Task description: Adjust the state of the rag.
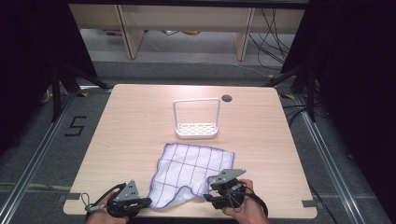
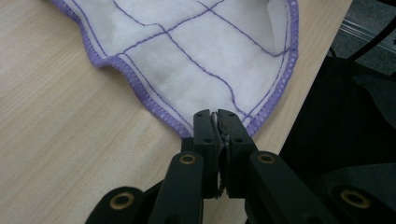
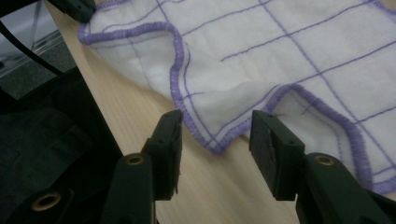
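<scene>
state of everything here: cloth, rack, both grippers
cloth: flat on the table, rumpled at the near edge, near corner pinched
rack: upright, empty, apart from the cloth
left gripper: shut on the cloth corner
right gripper: open, jaws either side of a cloth edge, not pressing

Cloth (image 1: 189, 172): white, thin purple grid lines, purple stitched hem. Rack (image 1: 196, 119) behind it: white all over, base with a pattern of small slots, I think, too small to be sure. Table (image 1: 126, 135): pale wood grain. Both grippers (image 1: 133, 201) (image 1: 224, 192): black jaws, brass-coloured rivets, grey top plates.
</scene>
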A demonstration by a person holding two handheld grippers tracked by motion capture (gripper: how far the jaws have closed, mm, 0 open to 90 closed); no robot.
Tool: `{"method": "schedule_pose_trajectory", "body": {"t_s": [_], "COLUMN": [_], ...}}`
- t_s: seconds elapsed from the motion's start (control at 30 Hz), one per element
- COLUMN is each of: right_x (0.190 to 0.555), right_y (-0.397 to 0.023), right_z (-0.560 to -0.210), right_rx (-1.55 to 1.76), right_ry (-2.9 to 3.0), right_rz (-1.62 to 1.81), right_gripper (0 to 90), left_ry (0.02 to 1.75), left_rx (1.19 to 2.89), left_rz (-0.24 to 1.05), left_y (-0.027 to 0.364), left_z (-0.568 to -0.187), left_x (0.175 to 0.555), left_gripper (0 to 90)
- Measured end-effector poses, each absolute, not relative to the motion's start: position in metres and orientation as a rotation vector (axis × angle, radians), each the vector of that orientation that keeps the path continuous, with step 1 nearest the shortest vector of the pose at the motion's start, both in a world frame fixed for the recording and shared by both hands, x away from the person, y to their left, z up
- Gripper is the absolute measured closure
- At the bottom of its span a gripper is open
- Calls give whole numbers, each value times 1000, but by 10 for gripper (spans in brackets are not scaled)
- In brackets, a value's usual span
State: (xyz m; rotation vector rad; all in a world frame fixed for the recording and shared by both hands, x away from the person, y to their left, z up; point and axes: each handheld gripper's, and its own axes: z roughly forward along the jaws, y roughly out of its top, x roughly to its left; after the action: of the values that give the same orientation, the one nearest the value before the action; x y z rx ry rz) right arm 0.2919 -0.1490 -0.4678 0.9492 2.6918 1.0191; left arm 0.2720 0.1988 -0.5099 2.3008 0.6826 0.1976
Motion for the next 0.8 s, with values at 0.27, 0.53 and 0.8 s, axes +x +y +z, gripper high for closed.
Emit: {"method": "schedule_pose_trajectory", "body": {"t_s": [0.27, 0.53, 0.8], "right_x": [296, 309, 293], "right_y": [-132, -128, -160], "right_z": [-486, -494, -469], "right_rx": [946, 877, 857], "right_ry": [2682, 2707, 2697], "right_rz": [916, 868, 958], "right_gripper": [498, 839, 870], "left_ry": [701, 704, 678], "left_rx": [2274, 2267, 2288], "left_rz": [190, 185, 189], "left_y": [197, 197, 196], "left_z": [-511, -509, -509], "left_x": [271, 270, 268], "left_gripper": [863, 865, 873]}}
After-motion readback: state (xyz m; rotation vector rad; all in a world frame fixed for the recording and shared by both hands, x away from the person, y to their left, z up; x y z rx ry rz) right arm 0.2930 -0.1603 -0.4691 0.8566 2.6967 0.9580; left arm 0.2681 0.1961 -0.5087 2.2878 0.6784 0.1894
